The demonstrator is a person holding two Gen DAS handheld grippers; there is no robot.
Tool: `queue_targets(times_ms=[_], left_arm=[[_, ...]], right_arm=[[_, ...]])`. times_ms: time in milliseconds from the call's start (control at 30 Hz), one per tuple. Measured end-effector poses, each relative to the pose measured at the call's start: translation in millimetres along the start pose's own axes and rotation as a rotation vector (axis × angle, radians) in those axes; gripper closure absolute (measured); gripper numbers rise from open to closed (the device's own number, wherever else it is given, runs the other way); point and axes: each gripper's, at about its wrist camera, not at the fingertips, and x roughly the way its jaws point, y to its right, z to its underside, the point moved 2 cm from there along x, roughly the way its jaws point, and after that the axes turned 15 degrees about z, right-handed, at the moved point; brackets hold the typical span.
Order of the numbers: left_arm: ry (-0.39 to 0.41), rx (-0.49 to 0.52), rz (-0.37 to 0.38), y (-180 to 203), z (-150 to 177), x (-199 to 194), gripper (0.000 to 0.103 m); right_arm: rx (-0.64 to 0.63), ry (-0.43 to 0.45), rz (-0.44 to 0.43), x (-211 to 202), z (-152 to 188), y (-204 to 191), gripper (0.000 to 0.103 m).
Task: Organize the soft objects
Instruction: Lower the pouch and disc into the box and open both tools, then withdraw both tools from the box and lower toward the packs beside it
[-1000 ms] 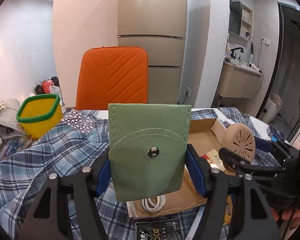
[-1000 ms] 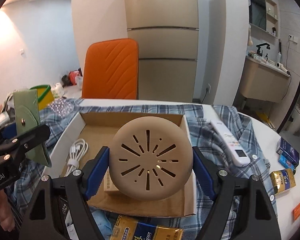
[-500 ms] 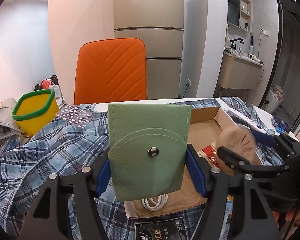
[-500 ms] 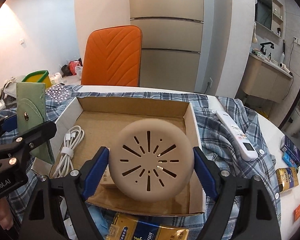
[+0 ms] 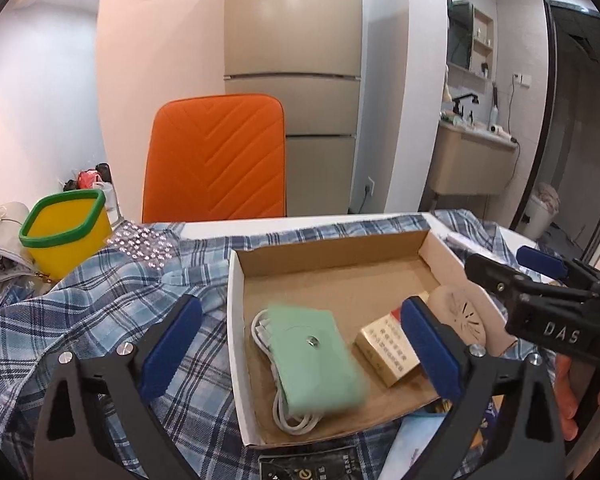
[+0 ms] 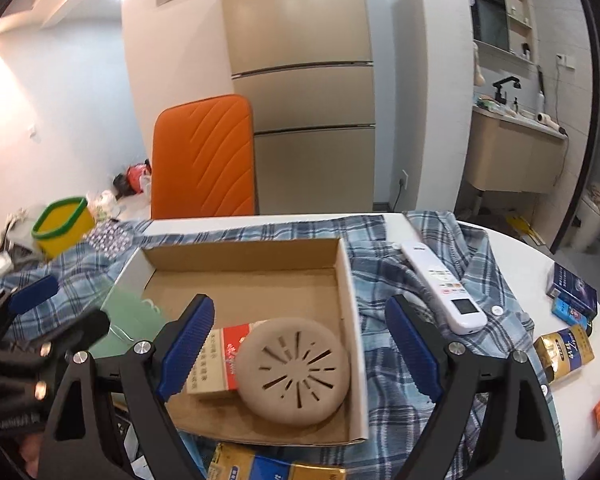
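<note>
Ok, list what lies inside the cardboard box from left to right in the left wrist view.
white cable → green pouch → gold and red packet → beige slotted disc

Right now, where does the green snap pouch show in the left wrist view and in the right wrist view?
Left wrist view: green snap pouch lies lower centre, in the cardboard box, on the white cable.
Right wrist view: only a pale green sliver at the left, behind the left gripper.
Shared landmark: the orange chair.
</note>
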Motion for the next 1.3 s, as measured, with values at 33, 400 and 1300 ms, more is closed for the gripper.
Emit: queue_targets(times_ms=[33,400,1300], left_arm=[[0.005,-0.003,0.004,0,0,-1,0.003],[0.067,-0.011,0.013,2,-7,-24,0.002],[0.362,0.109,0.036,38,40,-145,0.0]], right_arm=[[0.012,0.006,0.002,-1,-2,3,0.014],[0.083,0.064,-0.006,-23,-12,18,0.014],[0.111,0.386,0.01,-178,33,35,0.0]])
